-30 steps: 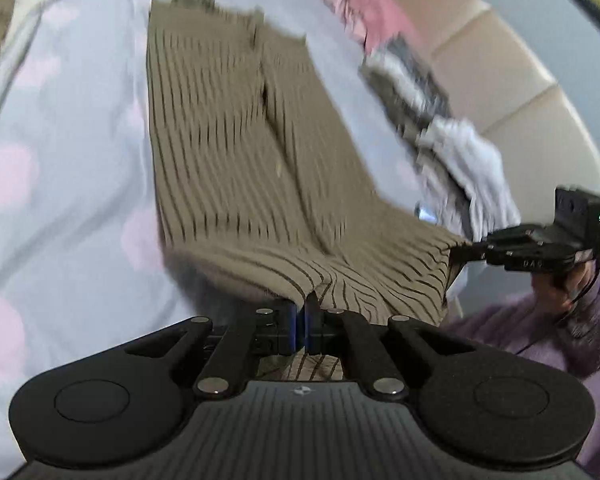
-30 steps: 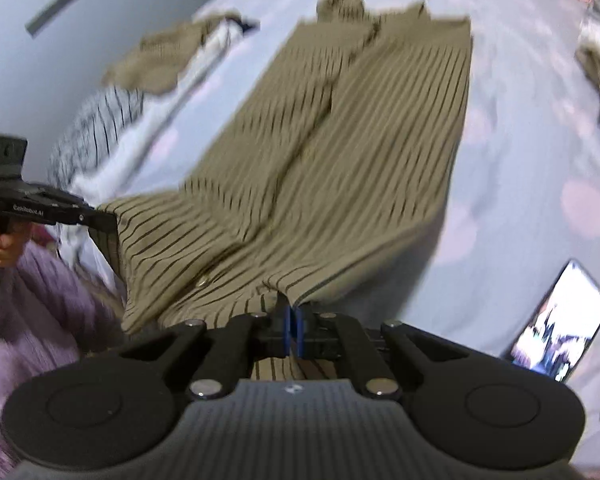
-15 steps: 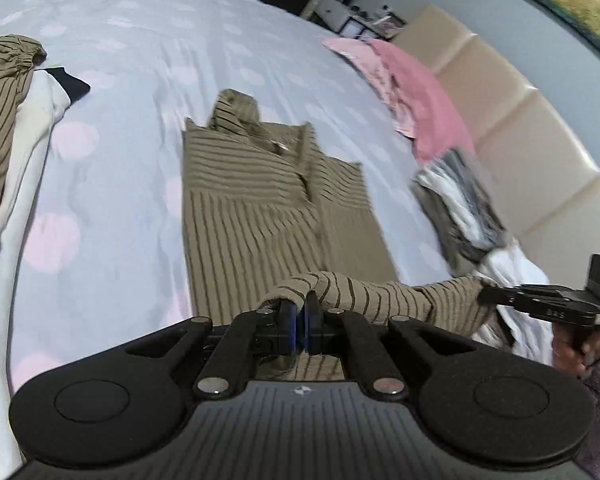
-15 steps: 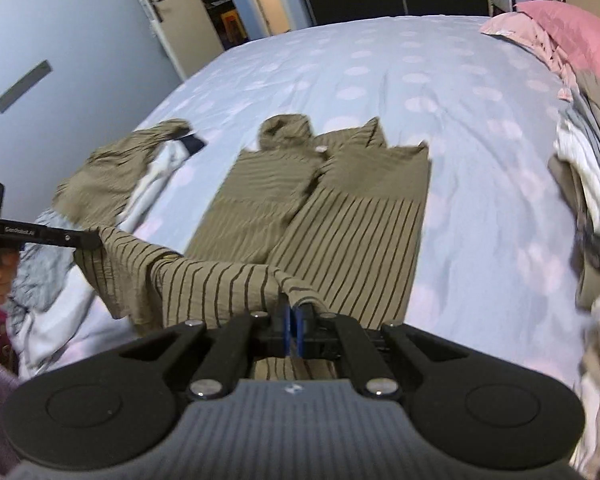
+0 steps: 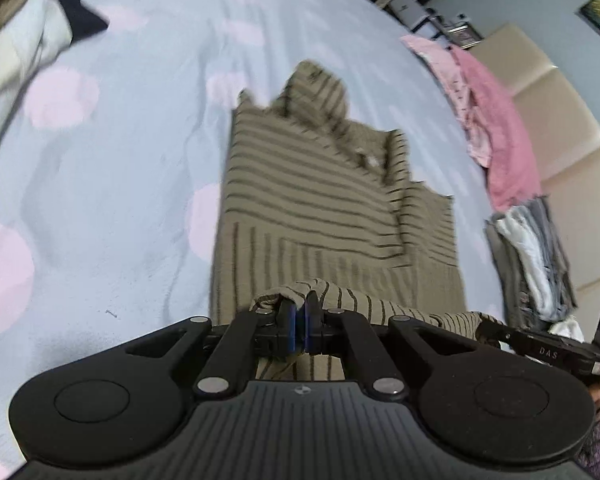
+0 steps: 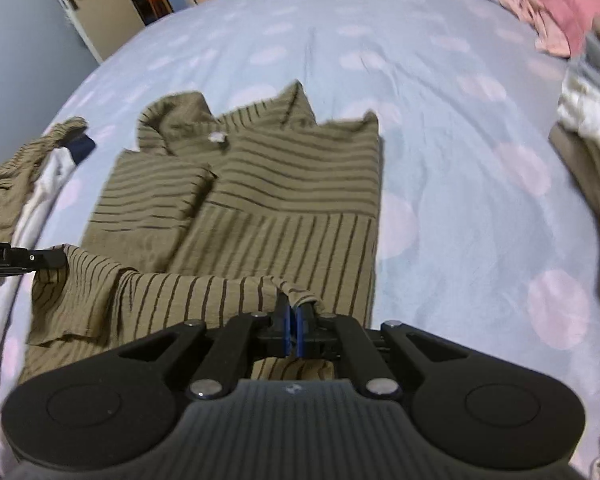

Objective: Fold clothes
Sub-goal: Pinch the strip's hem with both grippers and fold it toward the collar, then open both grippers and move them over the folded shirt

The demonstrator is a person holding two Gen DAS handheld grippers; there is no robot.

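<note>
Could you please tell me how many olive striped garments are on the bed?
2: the striped shirt mid-bed, held by both tongs, and another striped garment on the pile at the bed's left edge; more may be hidden.

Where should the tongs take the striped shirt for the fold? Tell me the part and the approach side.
Grip the striped shirt at its two bottom hem corners, coming from the near, hem end with the collar far away. The hem is the free straight edge, so it carries evenly toward the collar. Both the left tongs and the right tongs are shut on the hem.

A bed with a pale blue, pink-dotted sheet (image 6: 440, 128) carries an olive striped shirt (image 6: 268, 200), pink garments (image 5: 496, 120) and a grey-white clothes pile (image 5: 532, 256).
</note>
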